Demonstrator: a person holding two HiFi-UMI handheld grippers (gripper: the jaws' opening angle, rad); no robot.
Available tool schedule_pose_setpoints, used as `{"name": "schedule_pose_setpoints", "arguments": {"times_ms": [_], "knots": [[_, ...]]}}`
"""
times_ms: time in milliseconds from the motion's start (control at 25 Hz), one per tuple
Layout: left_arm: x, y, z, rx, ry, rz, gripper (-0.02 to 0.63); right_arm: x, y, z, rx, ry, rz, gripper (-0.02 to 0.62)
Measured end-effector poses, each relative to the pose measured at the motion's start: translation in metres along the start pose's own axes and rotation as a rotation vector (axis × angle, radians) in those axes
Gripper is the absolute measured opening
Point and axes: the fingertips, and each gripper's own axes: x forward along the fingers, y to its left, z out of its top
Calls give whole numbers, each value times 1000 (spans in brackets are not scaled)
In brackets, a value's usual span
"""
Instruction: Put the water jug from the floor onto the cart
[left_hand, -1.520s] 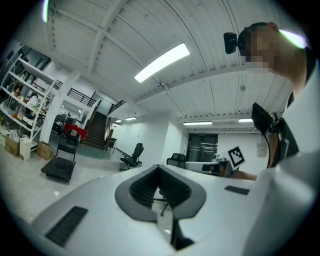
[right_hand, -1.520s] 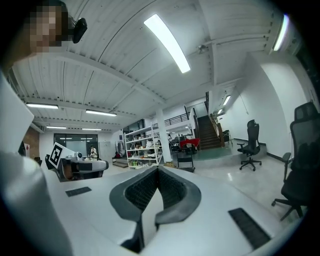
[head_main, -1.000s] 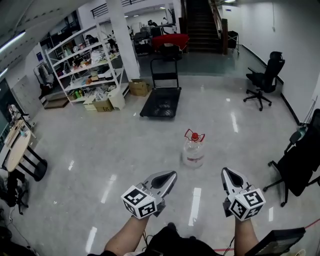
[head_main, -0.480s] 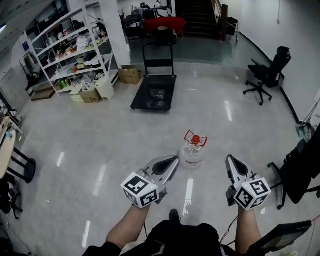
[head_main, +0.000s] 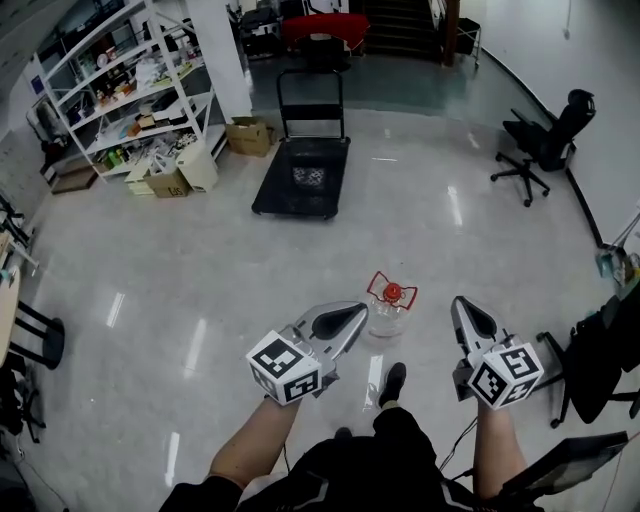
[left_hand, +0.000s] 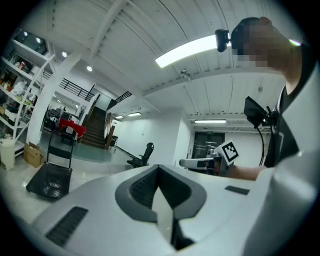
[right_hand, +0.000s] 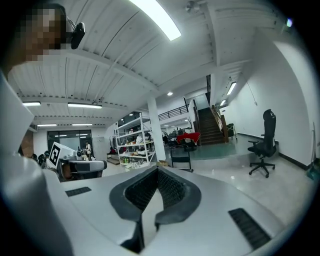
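Holds left gripper (head_main: 345, 320) and right gripper (head_main: 468, 318) clenched empty either side of the water jug (head_main: 386, 308) on the floor (head_main: 180, 270), probably lining up a two-sided lift. Leaves the cart (head_main: 300, 178) well beyond.

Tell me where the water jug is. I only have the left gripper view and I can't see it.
Observer: The water jug stands upright on the floor, between the left gripper and the right gripper in the head view, just ahead of them.
Operator: Is the right gripper on it?
Observer: No. Its jaws are together with nothing between them, apart from the jug.
Operator: How does the jug sit relative to the cart?
Observer: The cart is farther off, beyond the jug and to its left, with floor between them.
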Motion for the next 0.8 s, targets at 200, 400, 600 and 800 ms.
{"name": "schedule_pose_setpoints", "arguments": {"times_ms": [200, 400, 600, 800], "knots": [[64, 58, 3, 24, 41, 8, -9, 72, -53, 12, 4, 6, 62, -5], [133, 112, 17, 5, 89, 54, -9, 130, -119, 31, -2, 3, 73, -5], [204, 148, 18, -17, 115, 75, -9, 175, -186, 26, 11, 40, 100, -5], [253, 180, -13, -134, 145, 62, -8, 209, -233, -5, 79, 96, 99, 13]]}}
